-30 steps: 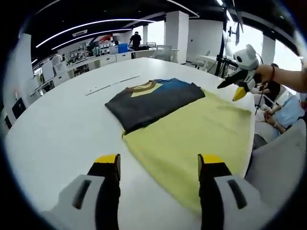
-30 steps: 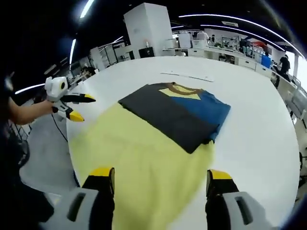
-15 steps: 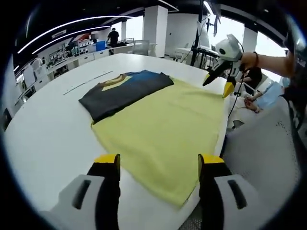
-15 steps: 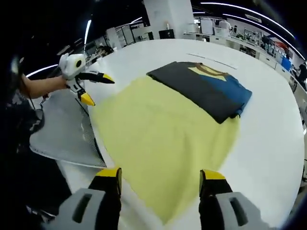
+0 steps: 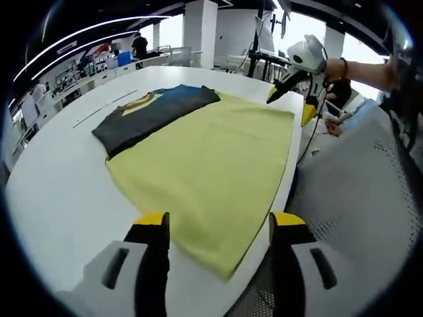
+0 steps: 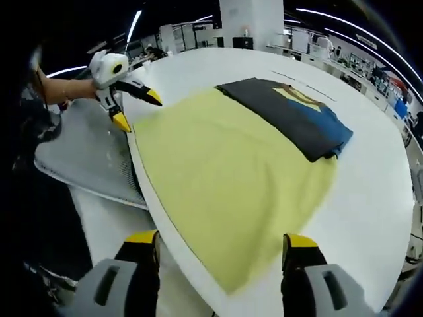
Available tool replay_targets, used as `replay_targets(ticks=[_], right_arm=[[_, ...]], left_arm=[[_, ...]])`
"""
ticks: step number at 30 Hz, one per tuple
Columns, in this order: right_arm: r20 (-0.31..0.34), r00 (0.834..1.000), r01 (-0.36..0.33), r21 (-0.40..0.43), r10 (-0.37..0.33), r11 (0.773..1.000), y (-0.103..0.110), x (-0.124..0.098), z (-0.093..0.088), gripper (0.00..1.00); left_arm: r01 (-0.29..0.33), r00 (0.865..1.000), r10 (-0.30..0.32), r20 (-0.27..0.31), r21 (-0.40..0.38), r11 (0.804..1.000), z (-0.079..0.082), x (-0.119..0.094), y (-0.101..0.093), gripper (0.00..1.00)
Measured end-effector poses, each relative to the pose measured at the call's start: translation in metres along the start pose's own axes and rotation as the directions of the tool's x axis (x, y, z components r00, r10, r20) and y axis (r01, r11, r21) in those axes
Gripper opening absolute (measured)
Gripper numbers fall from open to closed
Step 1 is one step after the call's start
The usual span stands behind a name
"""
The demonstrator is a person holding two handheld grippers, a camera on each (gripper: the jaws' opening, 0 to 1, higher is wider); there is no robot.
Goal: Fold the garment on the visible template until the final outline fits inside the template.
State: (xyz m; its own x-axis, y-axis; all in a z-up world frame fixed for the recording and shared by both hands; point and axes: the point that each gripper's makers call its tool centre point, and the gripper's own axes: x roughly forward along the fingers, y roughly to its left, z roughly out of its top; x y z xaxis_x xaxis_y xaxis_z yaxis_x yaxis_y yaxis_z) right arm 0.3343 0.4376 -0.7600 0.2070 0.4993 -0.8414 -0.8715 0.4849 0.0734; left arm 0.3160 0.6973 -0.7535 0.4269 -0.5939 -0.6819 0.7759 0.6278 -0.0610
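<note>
White table (image 5: 53,198) carries yellow template (image 5: 211,158) and folded garment (image 5: 149,112); both grippers gape, holding nothing.

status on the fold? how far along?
Done: the shirt lies folded once at the far end of the yellow cloth. In hand: nothing; left tongs and right tongs are open, hovering near the cloth's near edge. Left: whether the outline fits the template is unclear.

garment (image 5: 155,113): matt dark cloth | template (image 5: 211,165): matt yellow cloth | table (image 5: 53,185): smooth white
</note>
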Motion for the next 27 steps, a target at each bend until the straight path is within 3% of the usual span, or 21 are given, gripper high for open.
replay_targets(ticks=[3,13,20,23,27], right_arm=[[-0.051,0.998,0.018,-0.058,-0.021,0.998,-0.002,0.0,-0.009,0.71],[-0.115,0.992,0.028,-0.187,-0.05,0.982,-0.007,0.003,-0.021,0.55],[-0.12,0.992,0.019,-0.196,-0.043,0.98,-0.008,0.004,-0.022,0.48],[-0.116,0.993,0.013,-0.186,-0.035,0.982,-0.009,0.003,-0.023,0.43],[-0.108,0.994,0.013,-0.172,-0.032,0.985,-0.01,0.004,-0.023,0.38]], left_arm=[[-0.002,1.0,0.002,-0.021,0.012,1.0,-0.006,0.001,-0.001,0.56],[0.024,0.997,-0.022,-0.068,0.027,0.999,-0.018,0.003,0.0,0.5],[0.035,0.997,-0.032,-0.073,0.045,0.998,-0.021,0.002,0.0,0.46],[0.041,0.994,-0.029,-0.103,0.124,0.991,-0.028,-0.003,0.0,0.44],[0.035,0.994,-0.021,-0.105,0.127,0.991,-0.028,-0.001,0.001,0.43]])
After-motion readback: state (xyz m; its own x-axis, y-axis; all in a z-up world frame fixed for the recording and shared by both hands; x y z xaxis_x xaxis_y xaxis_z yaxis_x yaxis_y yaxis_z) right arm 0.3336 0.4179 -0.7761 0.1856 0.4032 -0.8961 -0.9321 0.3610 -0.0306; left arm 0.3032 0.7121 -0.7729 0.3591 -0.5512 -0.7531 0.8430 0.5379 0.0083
